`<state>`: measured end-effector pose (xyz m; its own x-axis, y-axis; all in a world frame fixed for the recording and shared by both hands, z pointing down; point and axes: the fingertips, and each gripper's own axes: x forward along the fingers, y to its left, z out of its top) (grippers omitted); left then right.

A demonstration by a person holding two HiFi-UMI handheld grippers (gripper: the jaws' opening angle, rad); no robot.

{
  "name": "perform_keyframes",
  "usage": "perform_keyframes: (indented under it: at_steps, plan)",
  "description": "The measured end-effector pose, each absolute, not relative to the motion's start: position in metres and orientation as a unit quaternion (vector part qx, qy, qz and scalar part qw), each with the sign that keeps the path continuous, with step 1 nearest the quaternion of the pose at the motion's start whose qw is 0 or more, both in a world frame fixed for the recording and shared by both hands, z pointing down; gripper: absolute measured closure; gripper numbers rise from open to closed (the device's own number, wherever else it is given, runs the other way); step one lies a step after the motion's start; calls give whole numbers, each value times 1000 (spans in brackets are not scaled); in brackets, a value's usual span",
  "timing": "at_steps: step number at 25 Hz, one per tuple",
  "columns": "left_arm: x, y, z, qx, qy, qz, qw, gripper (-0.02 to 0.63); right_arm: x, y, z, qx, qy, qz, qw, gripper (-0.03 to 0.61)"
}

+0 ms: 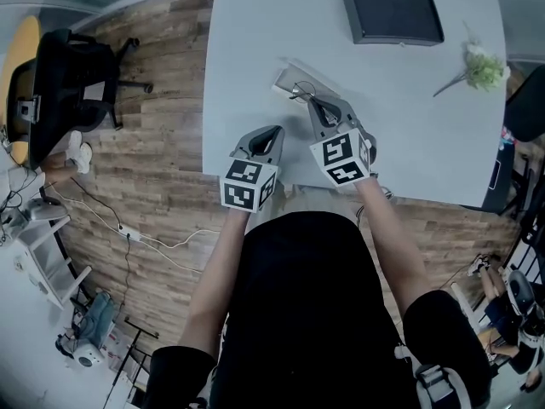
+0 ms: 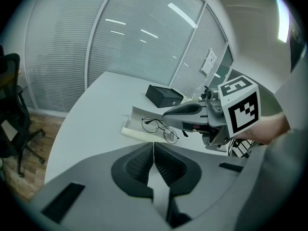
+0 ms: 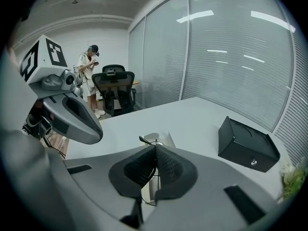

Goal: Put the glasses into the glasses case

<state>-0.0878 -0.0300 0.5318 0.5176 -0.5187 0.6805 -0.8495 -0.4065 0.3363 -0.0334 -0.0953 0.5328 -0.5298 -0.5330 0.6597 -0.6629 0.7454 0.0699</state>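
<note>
Thin wire-framed glasses (image 2: pixel 159 128) hang by one temple from my right gripper (image 1: pixel 312 100), which is shut on them. Their lenses sit over the near edge of the open pale glasses case (image 2: pixel 131 124), which lies on the white table (image 1: pixel 255 41). In the right gripper view, the wire runs between the closed pads (image 3: pixel 155 148) and a dark temple tip (image 3: pixel 143 140) sticks out above them. My left gripper (image 1: pixel 271 129) is shut with nothing in it, a little short of the case and to the left of the right one.
A black box (image 1: pixel 393 15) stands at the far side of the table and a flower sprig (image 1: pixel 481 68) lies at its right. A black office chair (image 1: pixel 68 66) stands on the wood floor at the left. A person (image 3: pixel 89 73) stands far back by another chair.
</note>
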Motion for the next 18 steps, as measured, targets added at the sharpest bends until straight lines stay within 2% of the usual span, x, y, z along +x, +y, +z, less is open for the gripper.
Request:
perform_keyframes:
  at_steps: [18]
  plan:
    - [-113,-53,533,810,-408,247,341,589,-65,-131,578,329,-860,60,386,558]
